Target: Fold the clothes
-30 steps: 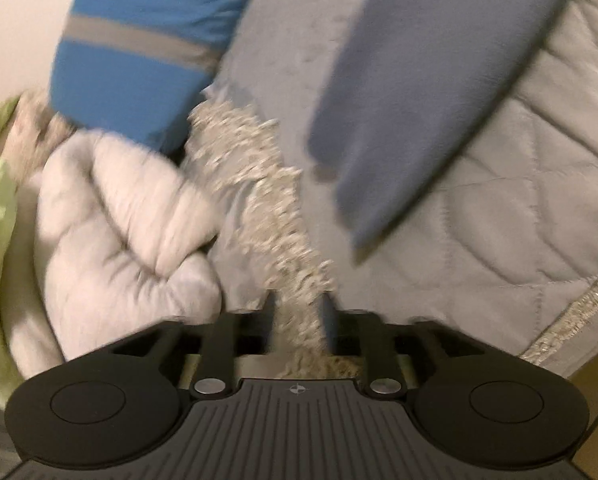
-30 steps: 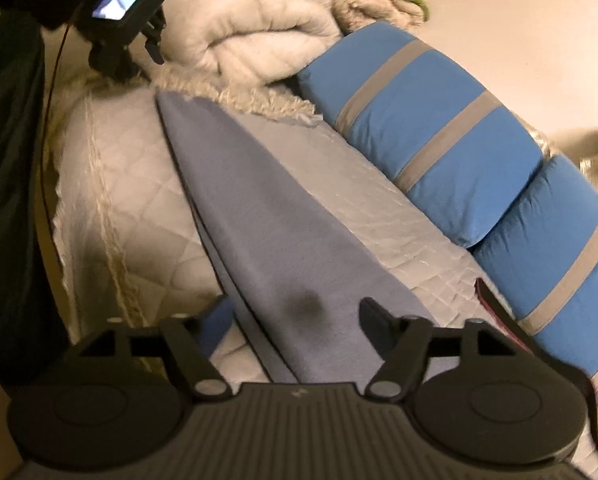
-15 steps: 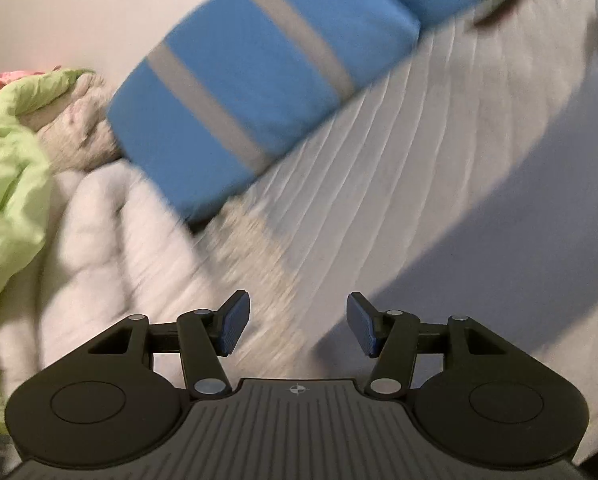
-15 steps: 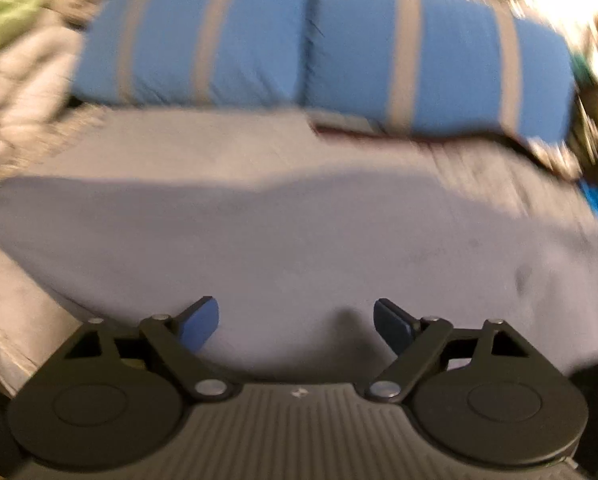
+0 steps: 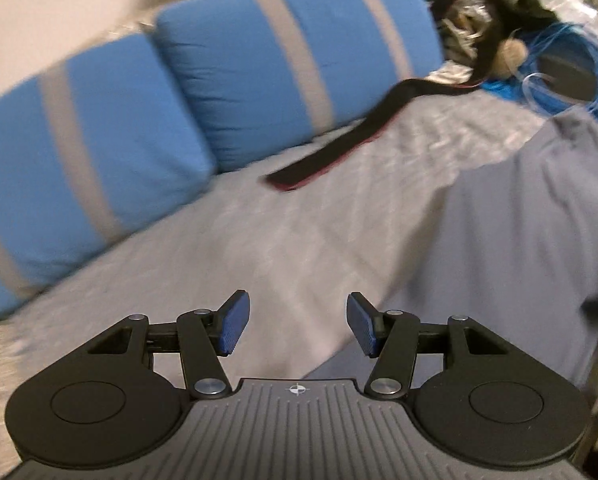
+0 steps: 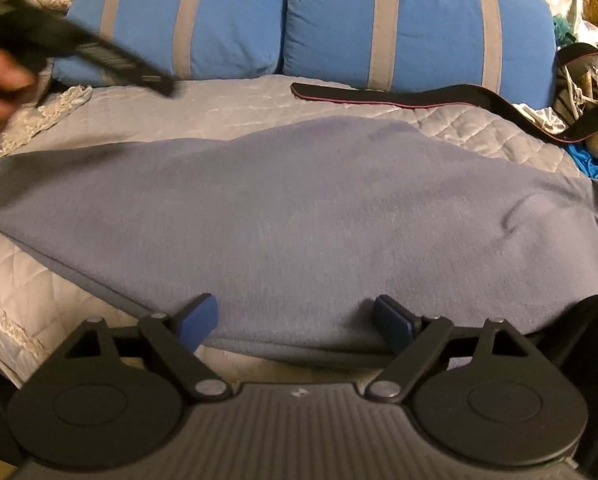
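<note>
Hovering with empty, parted jaws, the right gripper and left gripper are lining up over the cloth, probably needing an edge grasp next.

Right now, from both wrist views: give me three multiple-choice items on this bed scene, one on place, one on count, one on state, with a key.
1. Where is the black strap?
A. between the pillows and the grey garment
B. on top of the garment
C. in the right jaws

2. How many blue pillows line the back?
A. one
B. two
C. four

3. What is between the left gripper jaws?
A. the strap
B. a pillow corner
C. nothing

Key: 1 A, the strap lies on the quilt just before the pillows, beyond the garment. 2 B, two side by side. 3 C, the jaws stand apart over bare quilt.
</note>
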`<action>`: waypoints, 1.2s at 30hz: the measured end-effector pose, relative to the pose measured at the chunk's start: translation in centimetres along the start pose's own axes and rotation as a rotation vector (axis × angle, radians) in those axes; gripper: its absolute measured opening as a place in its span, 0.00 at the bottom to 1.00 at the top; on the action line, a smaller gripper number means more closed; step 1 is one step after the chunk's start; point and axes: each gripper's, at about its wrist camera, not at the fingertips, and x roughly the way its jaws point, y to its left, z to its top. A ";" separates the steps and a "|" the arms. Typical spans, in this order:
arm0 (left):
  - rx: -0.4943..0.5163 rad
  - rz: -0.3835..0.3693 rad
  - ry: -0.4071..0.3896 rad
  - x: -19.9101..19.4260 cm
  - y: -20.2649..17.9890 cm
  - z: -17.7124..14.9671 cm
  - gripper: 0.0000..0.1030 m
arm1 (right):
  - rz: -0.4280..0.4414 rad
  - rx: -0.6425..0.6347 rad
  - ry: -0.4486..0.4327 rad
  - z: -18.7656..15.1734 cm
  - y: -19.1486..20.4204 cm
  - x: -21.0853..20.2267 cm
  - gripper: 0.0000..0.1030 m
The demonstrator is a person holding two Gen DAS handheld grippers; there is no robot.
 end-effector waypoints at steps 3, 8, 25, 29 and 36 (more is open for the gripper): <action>-0.013 -0.086 0.015 3.1 -1.4 1.1 0.51 | 0.009 -0.002 -0.003 0.0 -0.2 0.0 0.89; -0.015 -0.176 0.067 7.9 -2.9 1.9 0.50 | 0.023 -0.004 -0.012 -0.2 -0.6 0.1 0.91; -0.018 0.177 0.088 7.3 2.3 -0.1 0.44 | 0.028 -0.011 -0.022 -0.4 -0.7 0.3 0.99; -0.152 0.217 0.094 3.2 7.2 -1.9 0.58 | 0.018 -0.013 -0.027 -0.5 -0.6 0.3 0.99; -0.236 0.320 0.149 -3.2 12.5 -7.1 0.60 | 0.005 -0.009 -0.031 -0.5 -0.4 0.4 0.99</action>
